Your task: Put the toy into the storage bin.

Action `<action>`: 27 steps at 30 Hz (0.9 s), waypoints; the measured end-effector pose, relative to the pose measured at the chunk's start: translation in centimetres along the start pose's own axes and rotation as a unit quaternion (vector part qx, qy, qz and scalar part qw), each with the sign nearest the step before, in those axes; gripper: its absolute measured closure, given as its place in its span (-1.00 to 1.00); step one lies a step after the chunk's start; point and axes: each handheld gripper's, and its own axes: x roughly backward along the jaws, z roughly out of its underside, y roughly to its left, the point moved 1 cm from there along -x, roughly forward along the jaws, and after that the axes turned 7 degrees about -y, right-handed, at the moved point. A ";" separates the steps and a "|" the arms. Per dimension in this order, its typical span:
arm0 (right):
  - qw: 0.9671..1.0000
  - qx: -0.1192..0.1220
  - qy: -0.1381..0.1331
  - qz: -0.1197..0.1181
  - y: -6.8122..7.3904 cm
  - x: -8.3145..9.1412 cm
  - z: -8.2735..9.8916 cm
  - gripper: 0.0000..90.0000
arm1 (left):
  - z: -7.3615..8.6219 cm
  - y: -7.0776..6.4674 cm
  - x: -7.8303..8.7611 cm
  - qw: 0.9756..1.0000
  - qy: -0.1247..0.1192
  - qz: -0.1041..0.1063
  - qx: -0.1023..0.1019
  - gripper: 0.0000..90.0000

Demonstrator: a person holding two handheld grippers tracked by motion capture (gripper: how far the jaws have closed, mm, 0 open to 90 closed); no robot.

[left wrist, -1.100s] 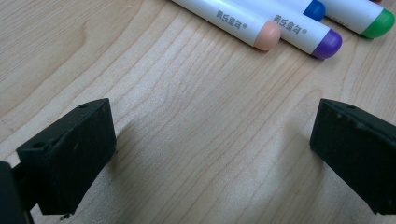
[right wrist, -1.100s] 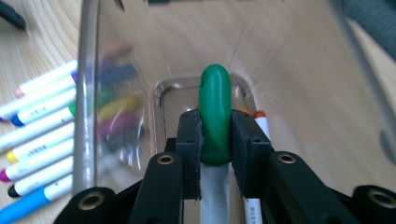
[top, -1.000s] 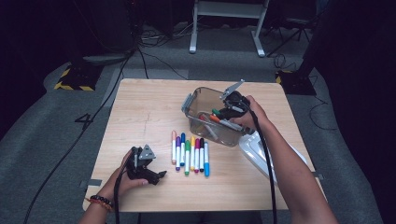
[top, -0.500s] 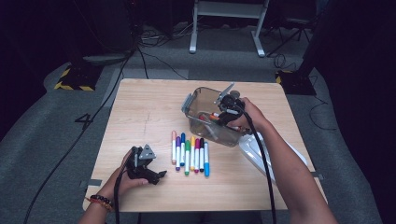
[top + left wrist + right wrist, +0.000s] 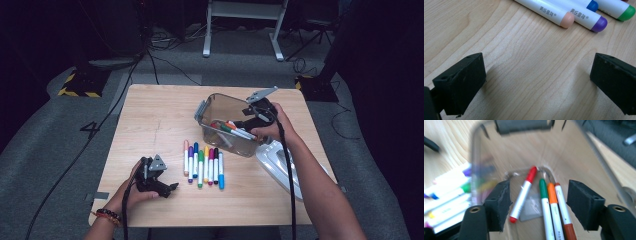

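Note:
A clear plastic box (image 5: 220,109) stands at the table's right middle with several markers (image 5: 231,129) in it. In the right gripper view a red (image 5: 524,192), a green (image 5: 544,195), an orange (image 5: 552,199) and a brown-capped marker (image 5: 563,208) lie on the box floor. My right gripper (image 5: 248,123) (image 5: 538,202) hovers over the box's right side. Its jaws have just been opening and stand apart with nothing pressed between them. Several more markers (image 5: 202,165) lie in a row in front of the box. My left gripper (image 5: 171,188) (image 5: 536,85) rests open on the wood, left of that row.
The box's white lid (image 5: 280,167) lies on the table's right edge beside my right forearm. Peach-capped (image 5: 567,20) and purple-capped (image 5: 600,24) marker ends lie just beyond the left jaws. Bare wood (image 5: 155,115) spans the table's left and far parts. Dark floor and cables surround it.
My right hand has drawn back to the right and slightly up over the box. The left hand and the row of markers have kept still.

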 end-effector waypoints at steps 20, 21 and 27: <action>0.994 0.006 -0.095 0.061 6.2 8.4 6.8 -0.41 | 0.1 -0.1 0.1 1.000 -0.001 -0.003 0.001 -0.99; 0.994 0.005 -0.092 0.062 6.5 8.4 7.5 -0.40 | 0.1 -0.1 0.1 1.000 -0.001 -0.003 0.001 -0.99; 0.994 -0.020 -0.095 0.054 7.8 7.9 10.8 -0.38 | 0.1 -0.1 0.1 1.000 0.000 -0.003 0.001 -0.99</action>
